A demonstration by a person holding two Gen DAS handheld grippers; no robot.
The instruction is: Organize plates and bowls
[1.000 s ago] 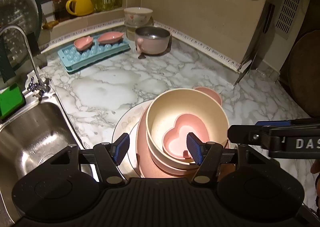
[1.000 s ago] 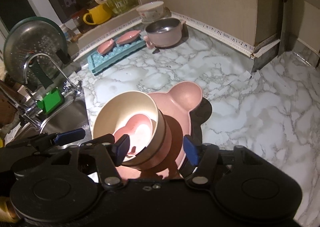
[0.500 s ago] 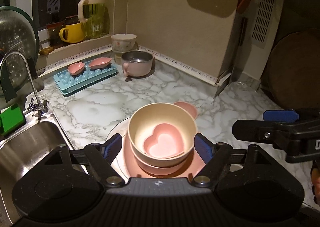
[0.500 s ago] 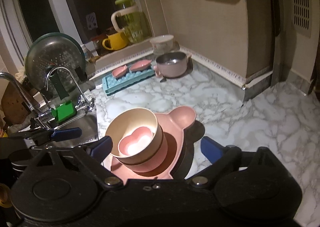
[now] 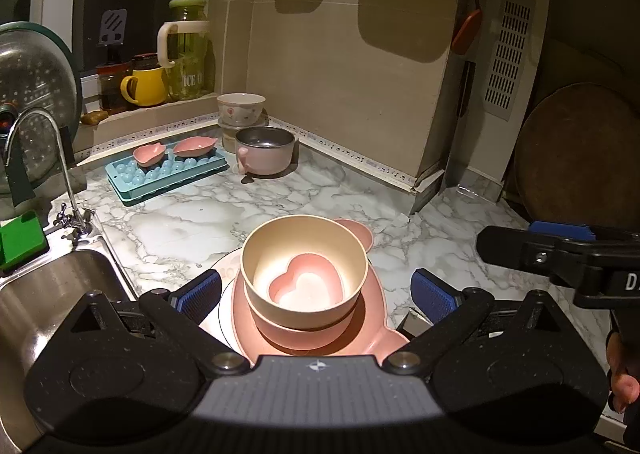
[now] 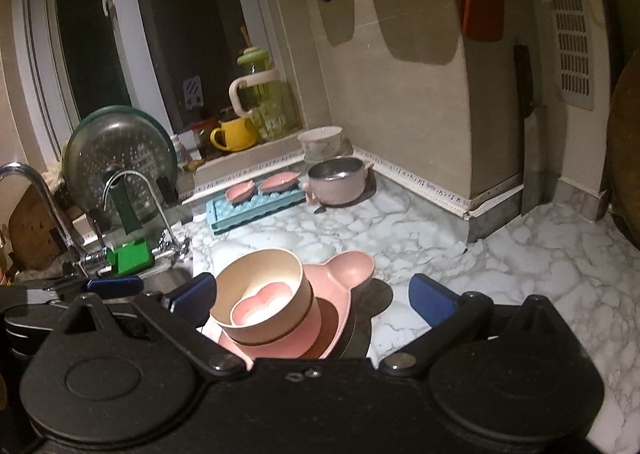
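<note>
A stack stands on the marble counter: a pink bear-eared plate [image 5: 374, 328] on a white plate [image 5: 224, 274], a cream bowl [image 5: 304, 250] on a pink bowl, and a pink heart-shaped dish [image 5: 306, 286] inside. My left gripper [image 5: 316, 294] is open and empty, raised above and behind the stack. My right gripper [image 6: 312, 298] is open and empty, also held back above the stack; the cream bowl [image 6: 260, 278], heart dish [image 6: 260, 304] and bear-eared plate [image 6: 348, 270] show between its fingers.
A steel sink [image 5: 44, 294] and tap [image 5: 60, 157] lie to the left. At the back are a blue ice tray [image 5: 168, 173] with two small pink dishes, a pink pot [image 5: 264, 149], a floral bowl [image 5: 241, 107], a yellow mug [image 5: 146, 85] and a jug.
Both grippers have opened wide and pulled up and back from the stack. The stack stays in place on the counter.
</note>
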